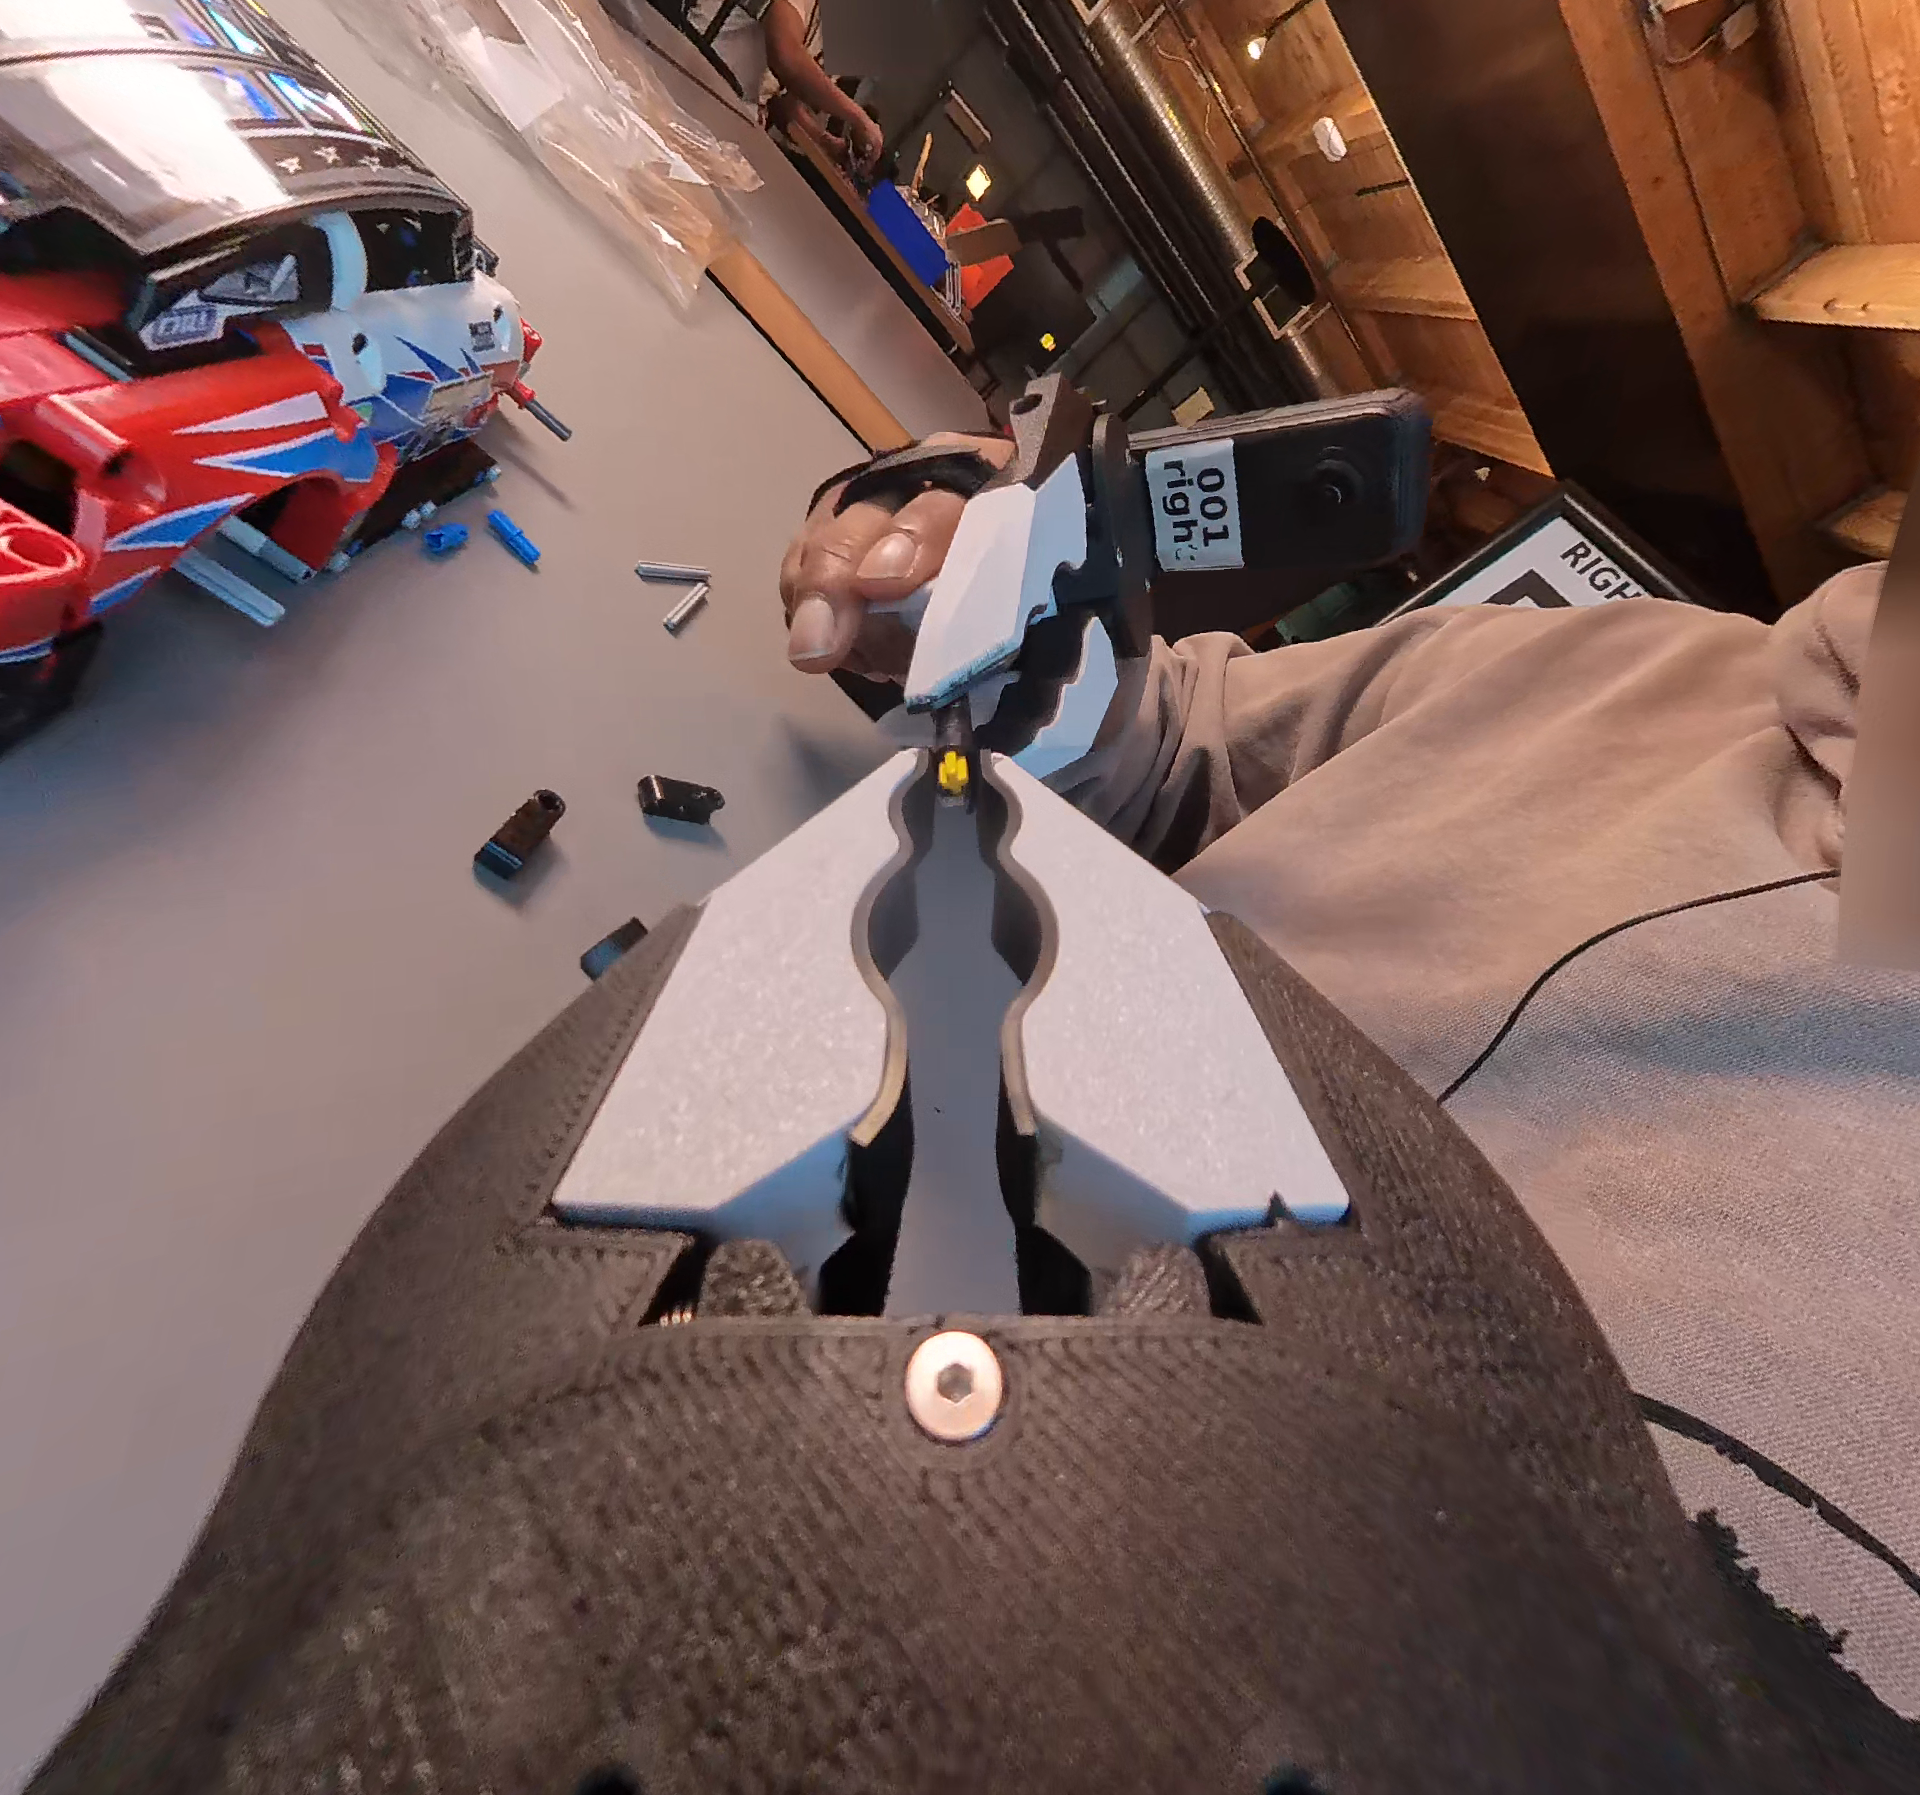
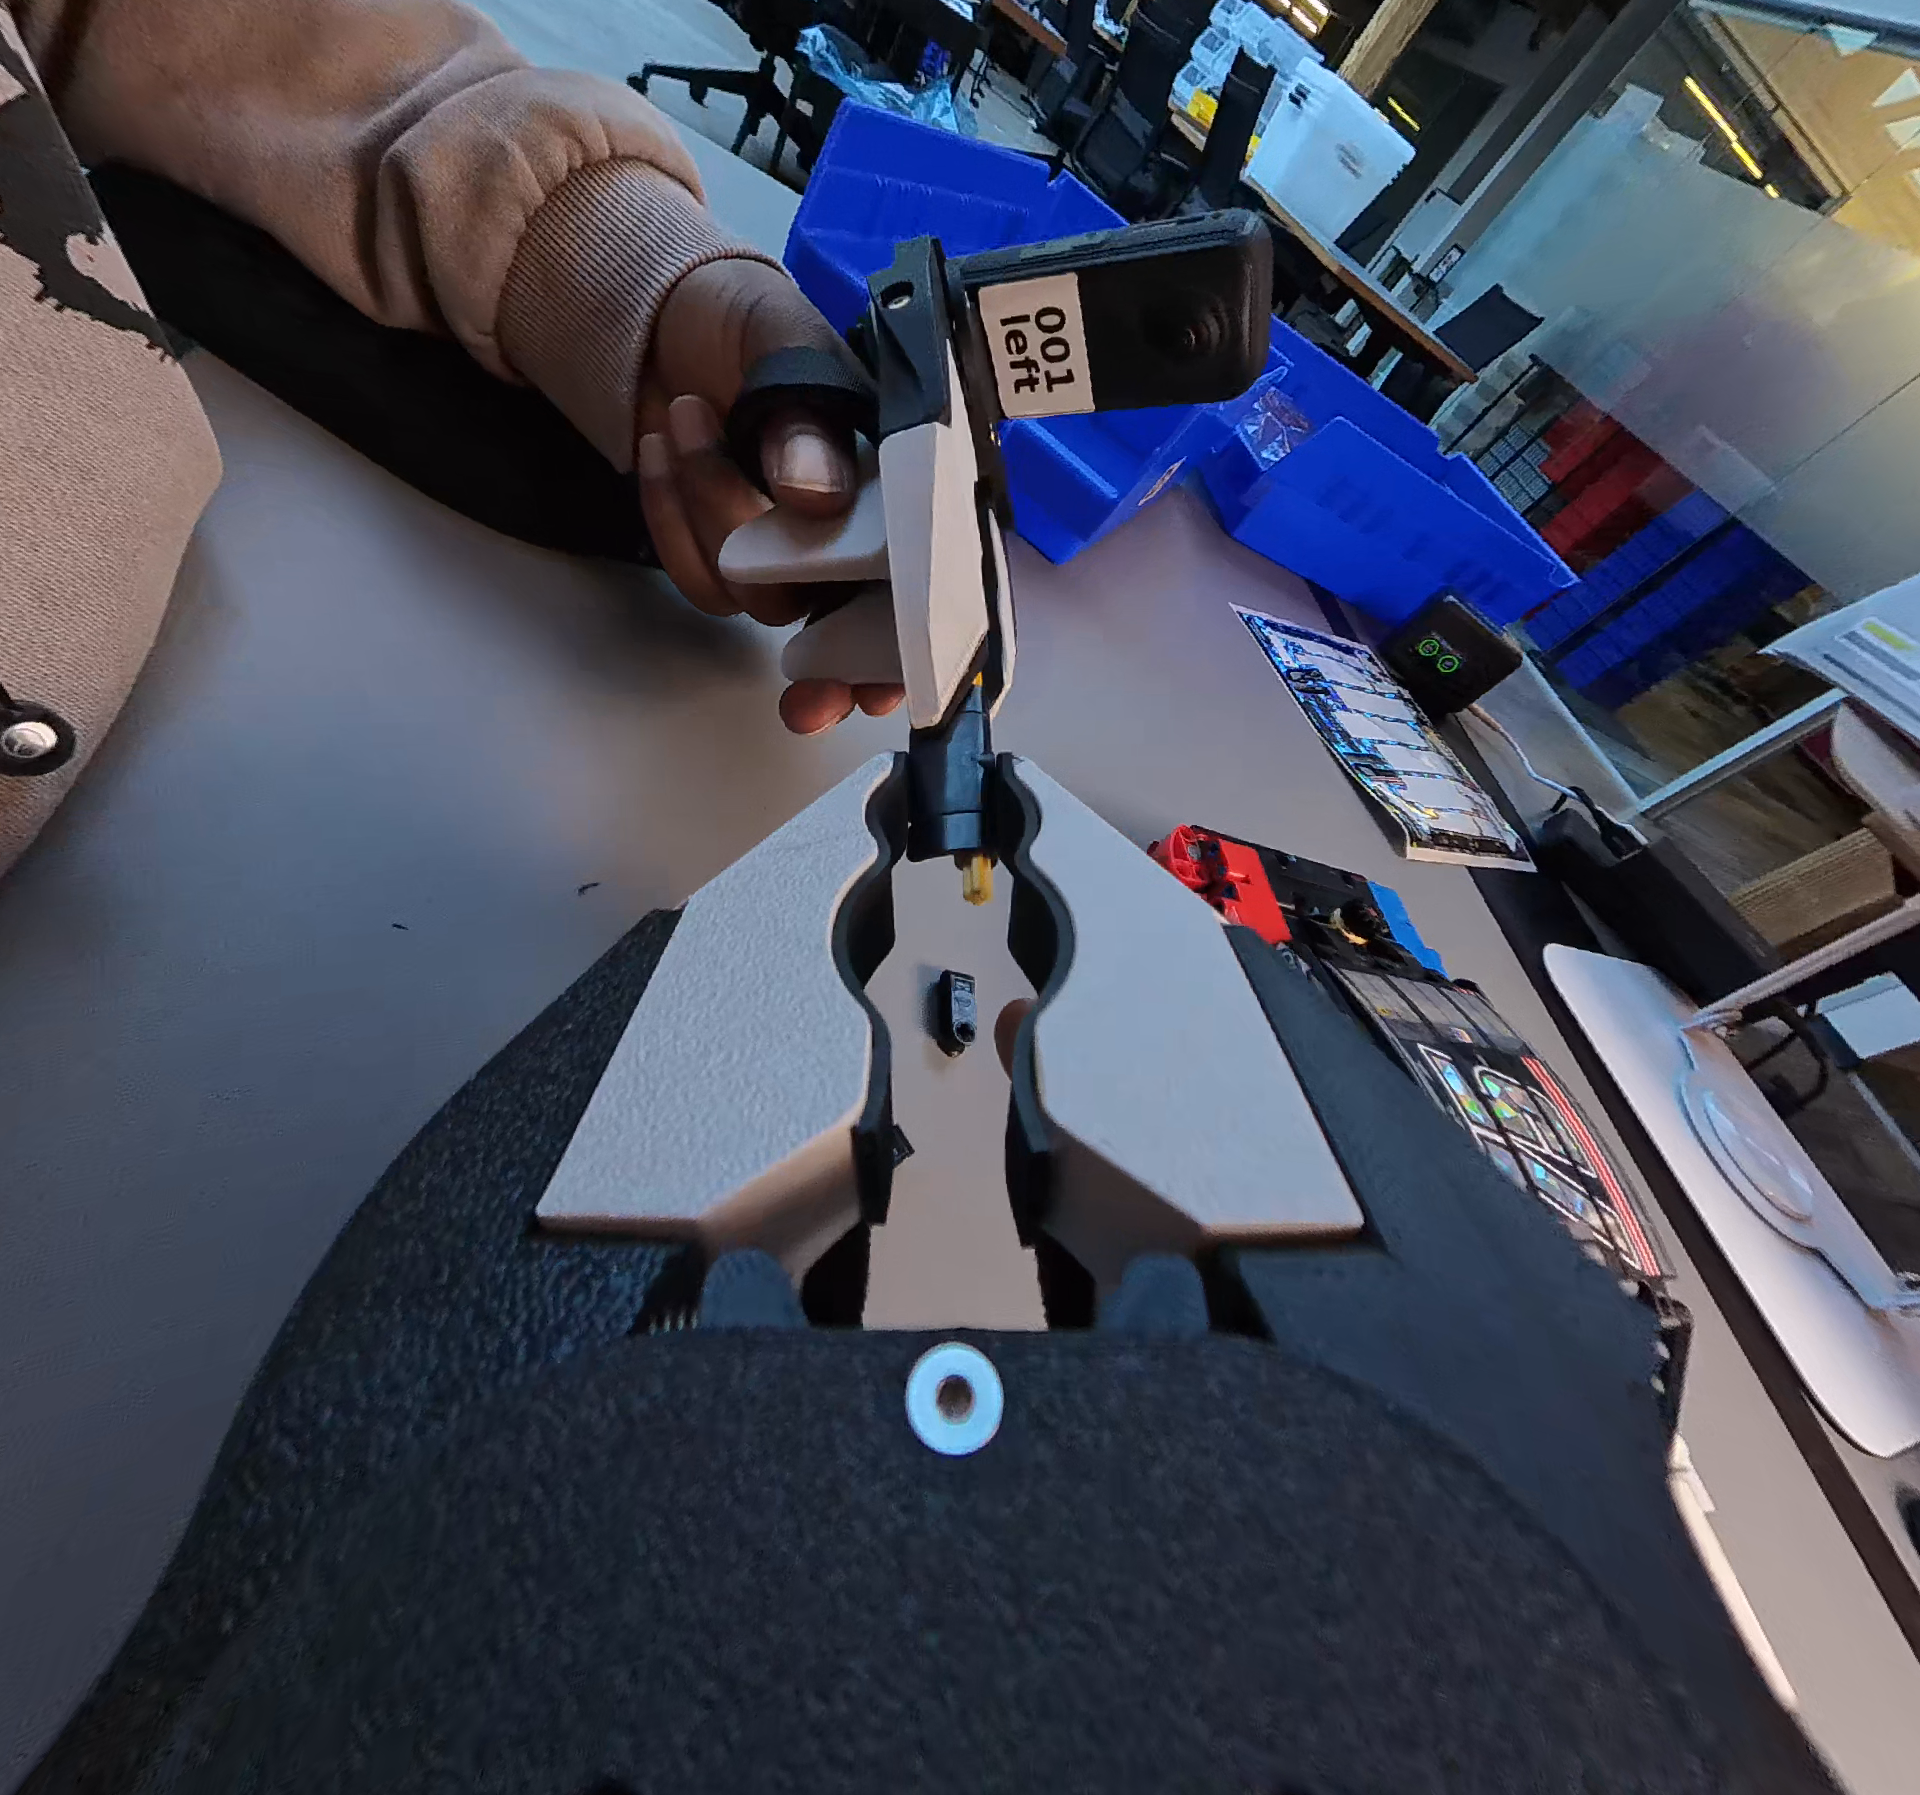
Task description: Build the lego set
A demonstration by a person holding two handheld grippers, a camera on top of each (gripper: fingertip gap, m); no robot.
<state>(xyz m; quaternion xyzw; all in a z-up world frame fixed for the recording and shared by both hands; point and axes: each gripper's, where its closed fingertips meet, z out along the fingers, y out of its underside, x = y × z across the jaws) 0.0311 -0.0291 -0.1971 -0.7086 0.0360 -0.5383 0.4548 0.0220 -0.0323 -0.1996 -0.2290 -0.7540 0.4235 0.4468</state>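
Grey laminate desk [image 1: 436,810] carries the work, and the largest item on it is the red, white and blue brick-built race car body [image 1: 239,395], which appears largely assembled: bodywork, roof and decorated panels are in place, so the bulk of the build is judged complete. A second red, black and blue brick sub-assembly [image 2: 1288,898] lies apart on the desk in the right wrist view and is not yet joined to anything. Loose parts remain unused near the car: grey axle rods [image 1: 675,587], small blue pins [image 1: 488,535] and short black connector pieces [image 1: 603,815]. The current step is a small sub-assembly held above the desk between the two tools. The right gripper [image 2: 951,810] has its jaws closed to a narrow gap on a black connector piece [image 2: 948,789]. The left gripper [image 1: 951,774] meets it tip to tip, jaws nearly closed on the small yellow pin [image 1: 951,771] that passes through that connector. Whether the pin is fully seated cannot be determined. Remaining work, as a judgement: seat this pin, use the loose parts, attach the sub-assembly.
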